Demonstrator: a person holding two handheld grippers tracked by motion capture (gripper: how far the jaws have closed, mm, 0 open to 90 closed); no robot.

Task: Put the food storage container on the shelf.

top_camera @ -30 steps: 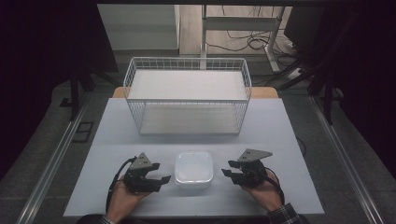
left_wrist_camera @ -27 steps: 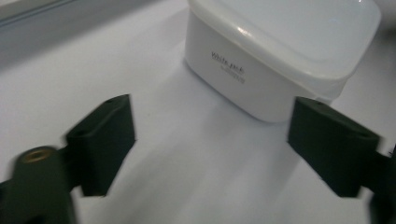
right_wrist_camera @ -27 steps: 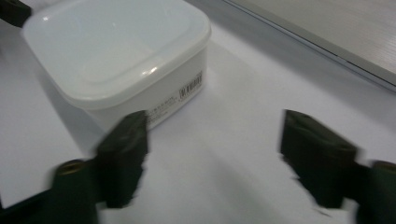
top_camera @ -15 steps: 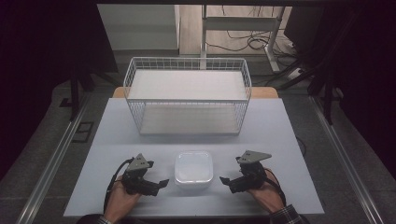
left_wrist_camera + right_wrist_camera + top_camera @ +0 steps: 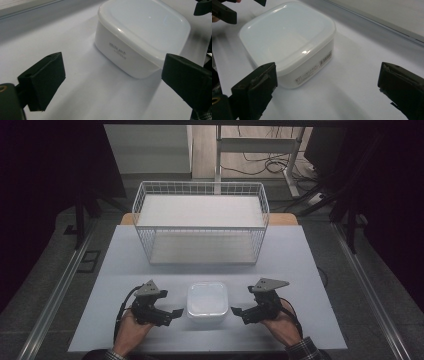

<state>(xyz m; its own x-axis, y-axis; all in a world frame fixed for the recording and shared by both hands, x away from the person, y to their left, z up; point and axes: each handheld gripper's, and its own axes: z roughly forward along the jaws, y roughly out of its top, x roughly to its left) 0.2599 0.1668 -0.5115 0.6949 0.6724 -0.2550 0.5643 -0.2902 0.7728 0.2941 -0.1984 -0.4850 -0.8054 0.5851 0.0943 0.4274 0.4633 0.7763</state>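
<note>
- At the left of the high view we see the person's left hand (image 5: 131, 329) resting on the table (image 5: 310, 270) near its front edge, holding the left gripper (image 5: 176, 313).
- Its jaws stand wide apart with nothing between them, pointing right toward the container; a black cable loops back along the wrist.
- In the left gripper view the two black jaws flank bare white tabletop, and the near corner of the container (image 5: 142, 37) lies just ahead of them, untouched.
- At the middle of the front edge we see the white lidded plastic food container (image 5: 207, 301), square with rounded corners, lid on, between the two grippers and apart from both.
- Behind it, toward the far edge, stands a white wire basket (image 5: 201, 187).
- To the right, the right hand (image 5: 282, 325) holds the right gripper (image 5: 237, 312), grey three-cornered plate on top, jaws spread and empty, aimed left at the container.
- In the right gripper view the container (image 5: 287, 37) sits ahead of the left jaw, a barcode label on its side wall.
</note>
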